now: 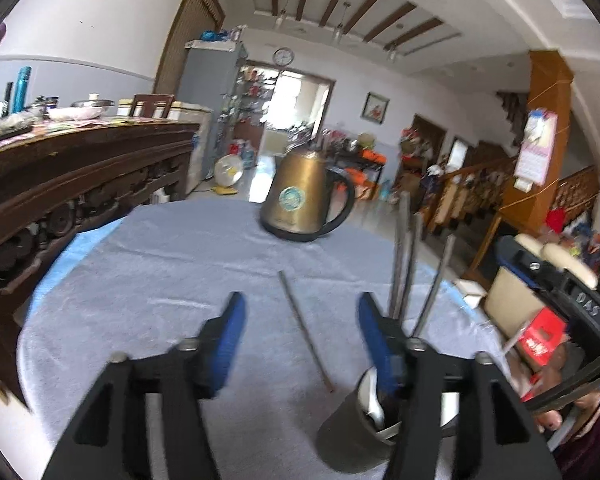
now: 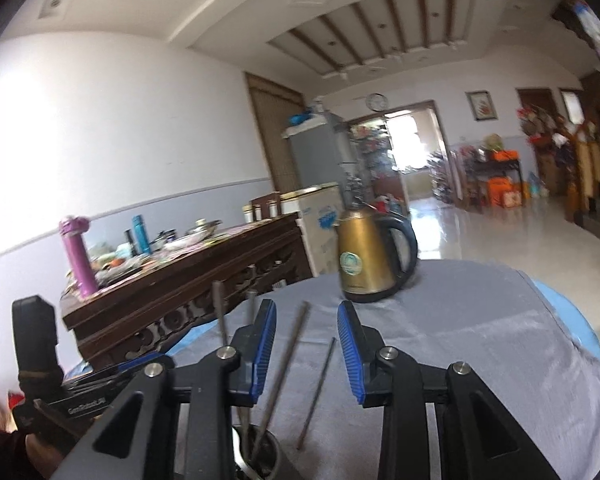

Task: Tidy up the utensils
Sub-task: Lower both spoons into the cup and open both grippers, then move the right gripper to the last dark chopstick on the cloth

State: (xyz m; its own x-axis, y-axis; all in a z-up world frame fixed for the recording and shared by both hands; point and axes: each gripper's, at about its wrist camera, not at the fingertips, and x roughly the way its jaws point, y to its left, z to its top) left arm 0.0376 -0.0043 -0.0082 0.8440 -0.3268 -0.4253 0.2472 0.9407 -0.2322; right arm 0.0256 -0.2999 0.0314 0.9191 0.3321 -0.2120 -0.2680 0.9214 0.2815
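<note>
A dark utensil cup (image 1: 352, 432) stands on the grey-clothed round table (image 1: 160, 280), holding several metal chopsticks (image 1: 404, 256) that stick up. One loose metal chopstick (image 1: 304, 326) lies flat on the cloth between the blue pads of my open, empty left gripper (image 1: 300, 336). In the right wrist view the cup (image 2: 260, 454) sits low under the left finger, with sticks (image 2: 288, 360) rising from it. The loose chopstick (image 2: 318, 388) lies on the cloth below my open, empty right gripper (image 2: 307, 344).
A brass kettle (image 1: 304, 196) with a black handle stands at the far side of the table; it also shows in the right wrist view (image 2: 370, 258). A carved dark wooden sideboard (image 1: 60, 184) runs along the left. A red box (image 1: 540, 338) lies off the table's right edge.
</note>
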